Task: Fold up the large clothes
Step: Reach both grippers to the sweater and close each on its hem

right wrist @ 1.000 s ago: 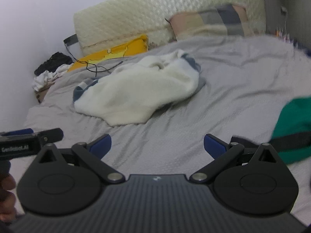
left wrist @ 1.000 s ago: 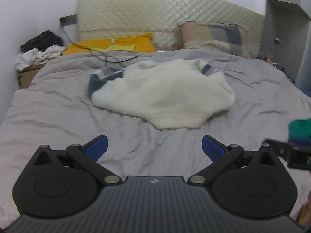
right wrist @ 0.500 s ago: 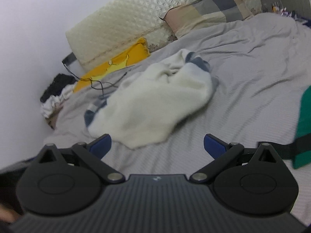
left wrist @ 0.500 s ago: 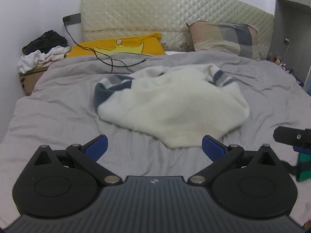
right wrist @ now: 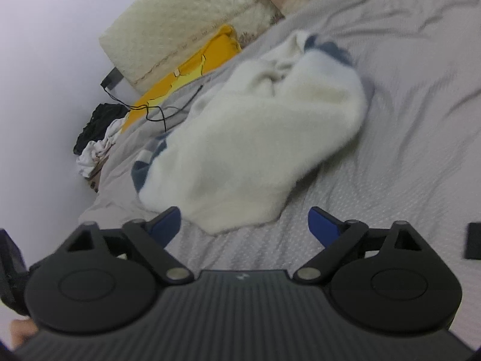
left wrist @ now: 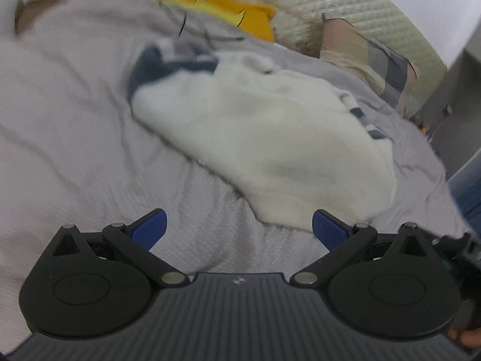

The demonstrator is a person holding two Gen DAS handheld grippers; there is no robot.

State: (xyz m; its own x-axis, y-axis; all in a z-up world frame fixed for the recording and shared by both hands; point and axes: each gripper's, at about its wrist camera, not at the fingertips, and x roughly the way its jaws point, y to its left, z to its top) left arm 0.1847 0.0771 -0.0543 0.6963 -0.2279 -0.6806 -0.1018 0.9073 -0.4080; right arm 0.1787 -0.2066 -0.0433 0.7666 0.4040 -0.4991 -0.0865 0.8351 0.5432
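A fluffy white garment (left wrist: 270, 138) with dark blue and grey striped cuffs lies crumpled in the middle of the grey bed cover (left wrist: 66, 126). It also shows in the right wrist view (right wrist: 255, 150). My left gripper (left wrist: 239, 230) is open and empty, just short of the garment's near hem. My right gripper (right wrist: 245, 225) is open and empty, its jaws on either side of the garment's near corner. Both views are blurred by motion.
A yellow pillow (left wrist: 210, 3) with a black cable across it, a patchwork pillow (left wrist: 369, 57) and a quilted headboard (right wrist: 186, 24) lie at the far end. A pile of black and white clothes (right wrist: 96, 138) sits at the bed's left side.
Both grippers have moved forward and down toward the garment, which now fills more of each view. Both cameras have tilted. The green item at the right has left both views.
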